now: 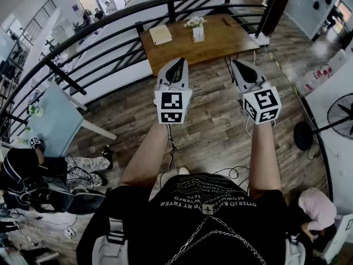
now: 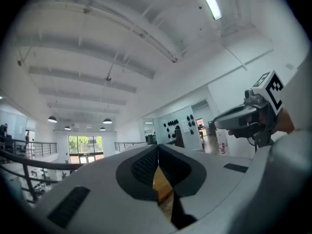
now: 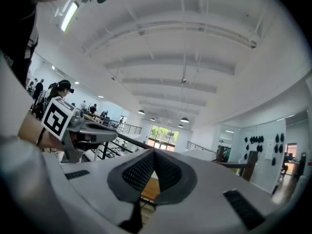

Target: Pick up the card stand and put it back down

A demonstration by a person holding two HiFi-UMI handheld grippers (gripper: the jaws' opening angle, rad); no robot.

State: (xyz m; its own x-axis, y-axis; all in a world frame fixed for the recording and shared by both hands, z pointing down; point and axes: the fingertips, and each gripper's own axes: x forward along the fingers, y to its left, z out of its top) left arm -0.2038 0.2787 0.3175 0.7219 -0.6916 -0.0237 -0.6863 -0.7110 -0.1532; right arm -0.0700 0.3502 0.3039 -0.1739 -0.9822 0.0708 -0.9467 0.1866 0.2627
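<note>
A: Grippers first. What do we log for the left gripper point(image 1: 179, 60)?

B: Jaws closed, tips meeting, nothing between the pads. Its own view shows only background through the slit lower down. Held level, pointing forward.

A: And the right gripper point(image 1: 236, 64)?

B: Same entry: jaws shut on nothing and held level. It sits side by side with the left gripper, apart from it. Each one shows at the edge of the other's view.

A: Where do we put the card stand point(image 1: 198, 34)?

B: Ahead of both sets of tips, roughly between the two lines they point along, and well apart from either. It stands upright on the wooden table point(image 1: 182, 54), small and pale. White flowers point(image 1: 195, 22) sit at its far side; we cannot tell whether they touch it.

A: Other items past the grippers?

B: A tan pad point(image 1: 161, 35) lies on the table, ahead of the left gripper and left of the stand. A black curved railing point(image 1: 71, 46) runs beyond the table. Off to the right of the right gripper, a floor fan point(image 1: 341, 115) stands on the plank floor point(image 1: 209, 120).
</note>
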